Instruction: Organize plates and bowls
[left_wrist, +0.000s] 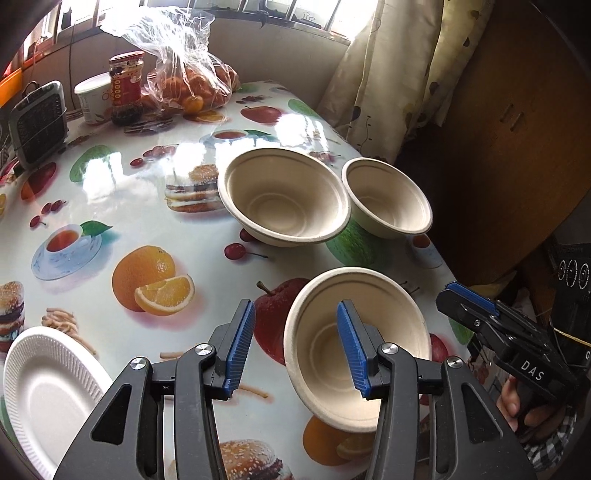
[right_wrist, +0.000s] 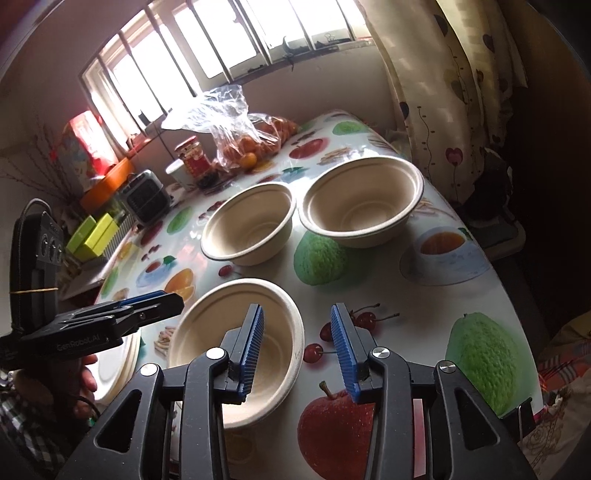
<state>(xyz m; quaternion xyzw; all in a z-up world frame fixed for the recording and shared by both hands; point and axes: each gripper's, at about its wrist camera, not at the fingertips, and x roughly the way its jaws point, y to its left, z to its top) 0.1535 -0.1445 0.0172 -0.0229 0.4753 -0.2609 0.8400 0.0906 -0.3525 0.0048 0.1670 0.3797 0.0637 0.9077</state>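
Bowls stand in three separate spots on the fruit-print table (left_wrist: 110, 206): the near bowl (left_wrist: 325, 354) by the front edge, a middle bowl (left_wrist: 284, 195) and far bowl (left_wrist: 388, 199) touching behind it. Left gripper (left_wrist: 295, 343) is wide apart, straddling the near bowl's left rim, probably to pinch it for stacking. Right gripper (right_wrist: 297, 347) is equally wide, holding nothing. A white plate (left_wrist: 44, 391) waits at left.

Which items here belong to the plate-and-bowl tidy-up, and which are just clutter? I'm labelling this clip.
Belongs to the job:
- near bowl
- middle bowl
- far bowl
- white plate

Just lying about:
- bag of oranges
- red-labelled jar
- white cup
- small grey heater
- fruit-print tablecloth
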